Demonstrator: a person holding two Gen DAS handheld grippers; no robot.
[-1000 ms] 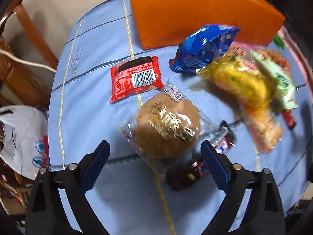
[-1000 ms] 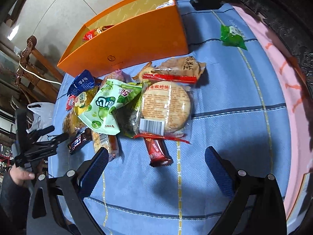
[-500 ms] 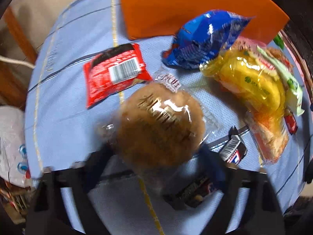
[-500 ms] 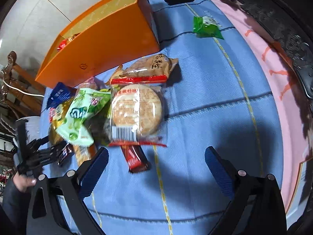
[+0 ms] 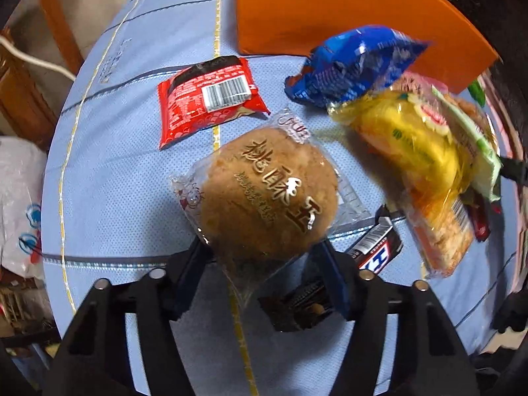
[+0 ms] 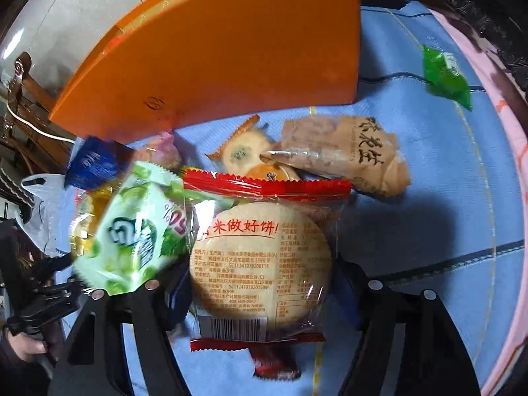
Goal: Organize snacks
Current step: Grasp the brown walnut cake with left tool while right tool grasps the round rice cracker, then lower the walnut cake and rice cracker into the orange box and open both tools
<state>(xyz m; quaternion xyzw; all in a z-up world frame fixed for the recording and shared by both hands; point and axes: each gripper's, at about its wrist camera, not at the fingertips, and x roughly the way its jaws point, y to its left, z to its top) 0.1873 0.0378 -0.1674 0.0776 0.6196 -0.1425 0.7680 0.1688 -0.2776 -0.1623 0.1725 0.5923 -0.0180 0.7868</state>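
My left gripper (image 5: 260, 257) is shut on a brown round pastry in clear wrap (image 5: 269, 194), with both blue pads against its near edge. My right gripper (image 6: 260, 292) is closed around a pale round rice cake in a red-edged clear wrap (image 6: 260, 260); both fingers press its sides. The orange box (image 5: 330, 10) stands at the back and also shows in the right wrist view (image 6: 231, 56). A red packet (image 5: 208, 99), a blue bag (image 5: 353, 66) and a yellow bag (image 5: 415, 151) lie on the blue cloth.
A green-white bag (image 6: 132, 231) leans against the rice cake. A brown peanut pack (image 6: 346, 155), a small green packet (image 6: 445, 76) and biscuit packs (image 6: 244, 151) lie nearby. A chocolate bar (image 5: 376, 247) lies by the left gripper. A white plastic bag (image 5: 19, 198) hangs at the left.
Both grippers moved forward and closed: the left on the brown pastry, the right on the rice cake. The right view has moved closer to the snack pile and the box.
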